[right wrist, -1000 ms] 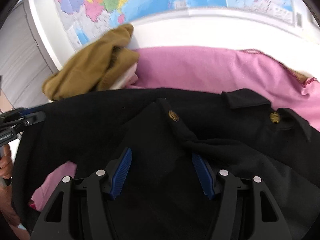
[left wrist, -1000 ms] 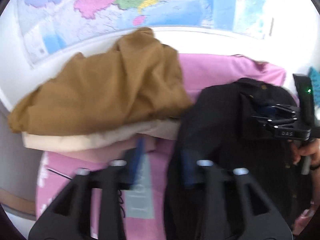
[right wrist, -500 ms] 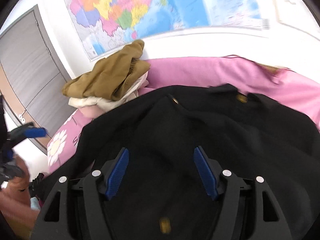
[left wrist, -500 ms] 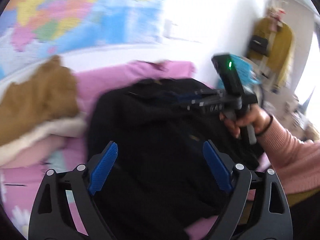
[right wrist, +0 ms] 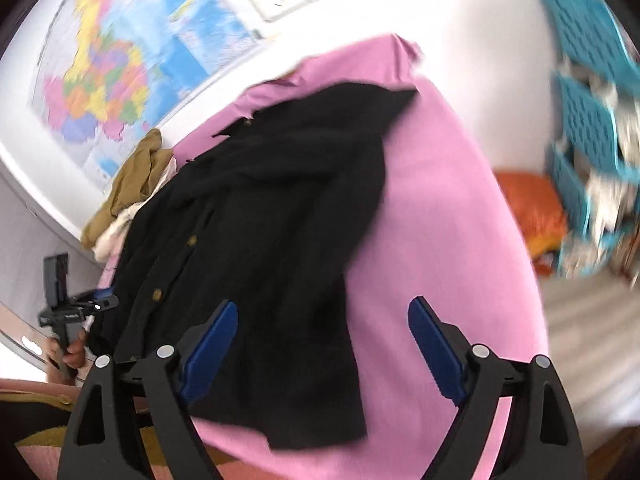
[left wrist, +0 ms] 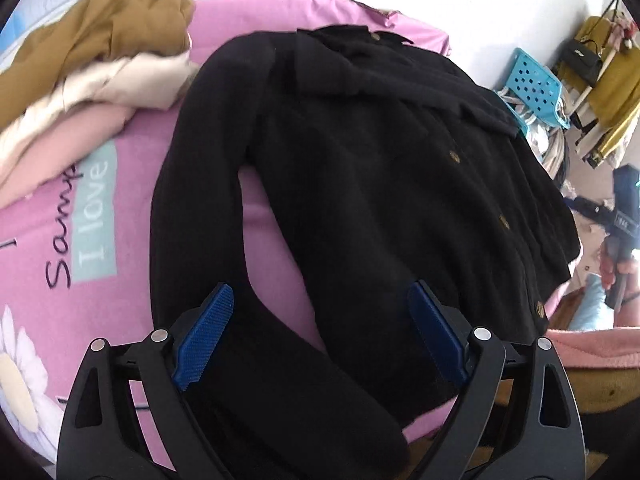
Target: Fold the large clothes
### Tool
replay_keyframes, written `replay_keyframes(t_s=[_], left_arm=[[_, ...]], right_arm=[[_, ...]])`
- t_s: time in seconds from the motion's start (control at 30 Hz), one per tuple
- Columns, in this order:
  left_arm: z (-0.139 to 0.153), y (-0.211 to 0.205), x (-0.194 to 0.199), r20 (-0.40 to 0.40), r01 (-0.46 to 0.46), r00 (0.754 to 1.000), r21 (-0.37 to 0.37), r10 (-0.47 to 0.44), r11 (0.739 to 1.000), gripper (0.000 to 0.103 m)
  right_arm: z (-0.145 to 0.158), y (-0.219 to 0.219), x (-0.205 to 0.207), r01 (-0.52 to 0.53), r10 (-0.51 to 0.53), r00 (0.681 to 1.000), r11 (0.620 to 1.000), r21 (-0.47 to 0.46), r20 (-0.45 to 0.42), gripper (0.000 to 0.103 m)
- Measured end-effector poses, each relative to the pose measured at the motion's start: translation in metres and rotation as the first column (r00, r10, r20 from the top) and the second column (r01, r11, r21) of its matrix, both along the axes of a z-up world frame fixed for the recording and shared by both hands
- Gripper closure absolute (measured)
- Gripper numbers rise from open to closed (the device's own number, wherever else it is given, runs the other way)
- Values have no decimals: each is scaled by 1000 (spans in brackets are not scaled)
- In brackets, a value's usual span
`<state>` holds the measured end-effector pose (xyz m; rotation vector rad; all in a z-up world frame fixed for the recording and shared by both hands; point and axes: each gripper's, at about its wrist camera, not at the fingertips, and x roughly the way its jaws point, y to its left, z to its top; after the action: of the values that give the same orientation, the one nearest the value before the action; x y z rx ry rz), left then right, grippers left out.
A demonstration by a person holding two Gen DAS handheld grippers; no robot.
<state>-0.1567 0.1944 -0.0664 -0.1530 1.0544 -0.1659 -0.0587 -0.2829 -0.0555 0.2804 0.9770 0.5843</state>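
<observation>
Black, matte and fuzzy-looking, the coat (left wrist: 380, 168) lies spread flat on the pink blanket (left wrist: 80, 240), brass-coloured buttons down its front and one sleeve stretched out long. The left hand-held gripper (left wrist: 320, 340) hovers over that sleeve and the hem, blue ribbed pads wide apart, holding nothing. The right hand-held gripper (right wrist: 320, 344) hangs over the coat's other edge, also spread wide and empty. Beyond the collar sits a rumpled heap of tan and cream clothes (left wrist: 96, 52).
</observation>
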Motion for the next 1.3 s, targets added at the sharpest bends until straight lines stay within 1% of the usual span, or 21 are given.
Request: replay_keyframes(t_s=[0.07, 0.13, 0.2, 0.27, 0.3, 0.33, 0.37, 0.4, 0.43, 0.53, 0.67, 0.77, 0.83, 0.87, 0.9, 0.97, 1.0, 1.03, 1.1, 1.2, 1.3], left_arm=[[0, -1, -4, -6, 23, 1000, 7, -23, 1000, 13], [-3, -6, -10, -19, 51, 998, 9, -51, 999, 10], [-4, -16, -17, -28, 94, 995, 16, -94, 995, 6], [-7, -27, -23, -40, 139, 990, 26, -138, 990, 6], [-11, -32, -25, -54, 149, 988, 35, -147, 988, 6], [-13, -36, -23, -65, 149, 987, 36, -146, 988, 6], [-15, -38, -23, -68, 146, 987, 35, -143, 989, 8], [-16, -39, -23, -66, 142, 988, 34, -140, 989, 19], [-16, -41, -23, -62, 144, 988, 31, -142, 989, 46], [-10, -38, -27, -54, 119, 992, 16, -118, 993, 76], [22, -32, -44, 39, 145, 989, -90, -142, 985, 84], [35, -38, -61, 95, 196, 978, -94, -187, 976, 84], [27, -44, -67, 77, 211, 975, -64, -206, 975, 81], [20, -44, -65, 57, 210, 977, -64, -207, 976, 78], [12, -44, -65, 37, 210, 977, -57, -208, 976, 72], [10, -37, -71, 50, 214, 976, -71, -211, 974, 56], [12, -35, -74, 72, 211, 976, -64, -206, 975, 43], [15, -29, -78, 92, 202, 976, -45, -197, 978, 38], [24, -24, -87, 127, 181, 976, -32, -176, 983, 32], [35, -14, -95, 150, 124, 981, 26, -126, 992, 25], [33, -16, -95, 128, 126, 983, 73, -134, 989, 23]], right_arm=[[-13, 1, -5, -42, 45, 998, 997, 64, -35, 19], [-16, 9, -12, -65, 65, 998, 997, 47, -3, 21], [-16, 15, -13, -97, 97, 995, 994, 58, 12, 31], [-17, 17, -13, -105, 104, 994, 993, 44, 27, 32], [-18, 20, -13, -107, 106, 994, 994, 22, 38, 44], [-18, 21, -12, -100, 100, 994, 995, 1, 45, 70], [-17, 18, -13, -98, 98, 995, 995, 15, 38, 81], [-15, 14, -14, -91, 90, 995, 995, 45, 36, 86], [-10, 10, -15, -73, 70, 996, 996, 53, 56, 91], [10, -14, -25, -22, 9, 995, 991, 135, 94, 95], [48, -43, -34, 25, -65, 980, 978, 205, 190, 96], [57, -51, -31, 53, -97, 974, 977, 206, 207, 96], [48, -54, -26, 94, -124, 973, 984, 154, 197, 96], [36, -52, -20, 92, -114, 981, 985, 145, 154, 96], [25, -49, -16, 84, -101, 988, 986, 146, 114, 95], [4, -39, -7, 122, -122, 991, 993, -1, 62, 92], [-3, -36, -7, 120, -117, 992, 991, -57, 49, 86], [-6, -35, -8, 145, -142, 989, 984, -100, 41, 70], [1, -39, -13, 169, -163, 985, 980, -105, 62, 58], [36, -42, -27, 192, -179, 970, 979, -70, 163, 51], [67, -31, -38, 122, -112, 960, 992, -21, 255, 49]])
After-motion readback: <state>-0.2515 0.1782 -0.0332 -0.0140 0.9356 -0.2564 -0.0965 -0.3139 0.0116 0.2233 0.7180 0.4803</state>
